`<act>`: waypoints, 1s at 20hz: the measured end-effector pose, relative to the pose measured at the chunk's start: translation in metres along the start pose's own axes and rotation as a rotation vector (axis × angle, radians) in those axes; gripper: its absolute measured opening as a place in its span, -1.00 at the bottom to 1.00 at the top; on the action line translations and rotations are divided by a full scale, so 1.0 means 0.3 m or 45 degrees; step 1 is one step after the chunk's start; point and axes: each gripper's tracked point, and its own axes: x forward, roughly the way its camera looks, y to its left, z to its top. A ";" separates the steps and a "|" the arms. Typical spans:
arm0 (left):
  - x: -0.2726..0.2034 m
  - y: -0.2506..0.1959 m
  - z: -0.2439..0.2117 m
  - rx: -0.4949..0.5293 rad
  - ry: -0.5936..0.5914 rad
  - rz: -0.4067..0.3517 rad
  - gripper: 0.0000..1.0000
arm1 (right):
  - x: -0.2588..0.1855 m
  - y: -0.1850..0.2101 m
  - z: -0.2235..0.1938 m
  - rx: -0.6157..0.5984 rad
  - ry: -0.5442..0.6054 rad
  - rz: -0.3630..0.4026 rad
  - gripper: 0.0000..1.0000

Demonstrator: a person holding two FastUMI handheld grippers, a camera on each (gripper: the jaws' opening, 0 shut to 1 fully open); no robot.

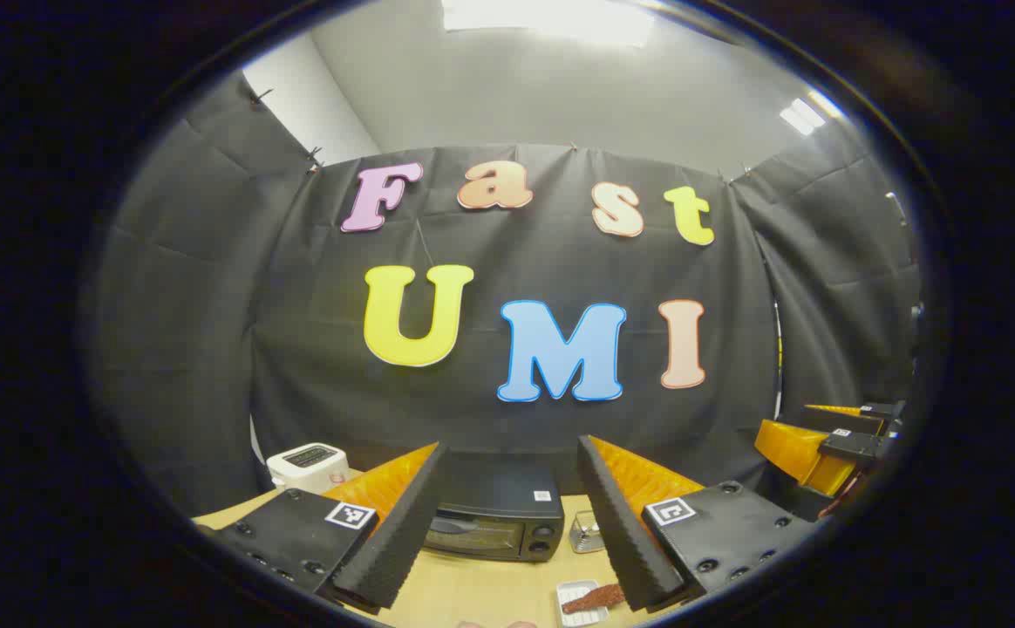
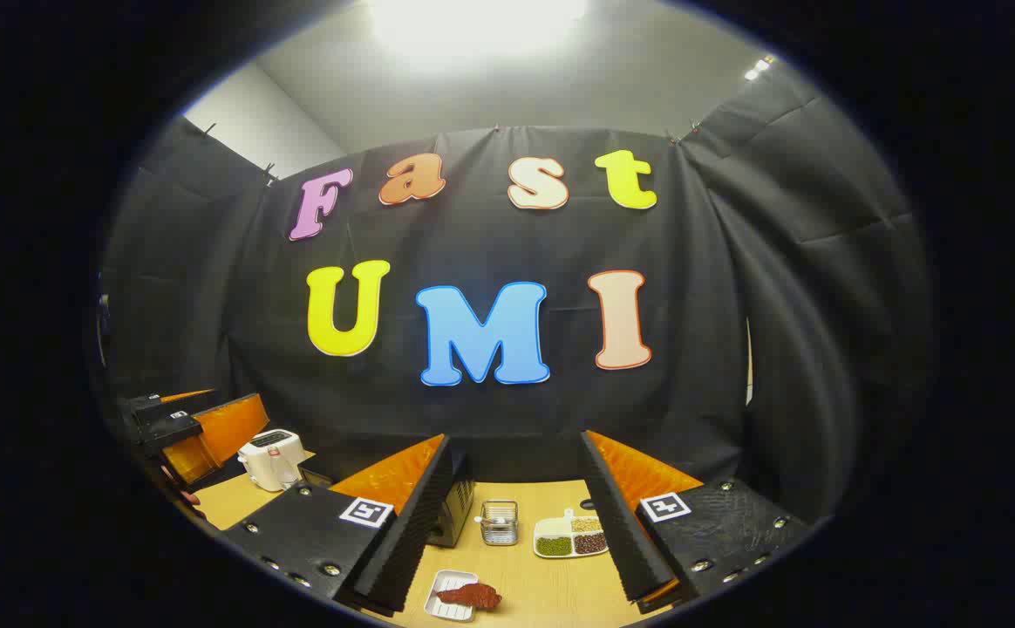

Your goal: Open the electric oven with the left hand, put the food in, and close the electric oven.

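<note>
Left gripper (image 1: 507, 523): 2 fingers spread wide, nothing between them, raised above the table (image 1: 481, 593).

Electric oven (image 1: 494, 515): dark box with its door closed, framed directly between and beyond the left gripper's fingers; 2 knobs on its right side. In the right gripper view its side peeks out just past that gripper's left finger.

Food (image 1: 593, 598): 1 reddish-brown piece lying on a small white tray (image 1: 573, 610), just inside the left gripper's right finger, nearer than the oven and apart from it.

Wire basket (image 1: 586, 532): small, metal, just right of the oven, partly behind the left gripper's right finger.

Toaster (image 1: 307, 465): white, beyond the left gripper's left finger, left of the oven.

Right gripper (image 2: 512, 541): 2 fingers spread wide, holding nothing, raised above the table. It also appears at the far right of the left gripper view, well apart from the oven.

Between and beyond the right gripper's fingers: the tray with the food low and slightly left, the wire basket farther out, and a white divided dish (image 2: 570, 536) of green, tan and dark beans beside its right finger.
</note>
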 end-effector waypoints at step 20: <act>0.229 0.167 -0.196 -0.005 0.147 -0.088 0.94 | 0.127 0.127 -0.033 -0.040 0.032 -0.108 0.76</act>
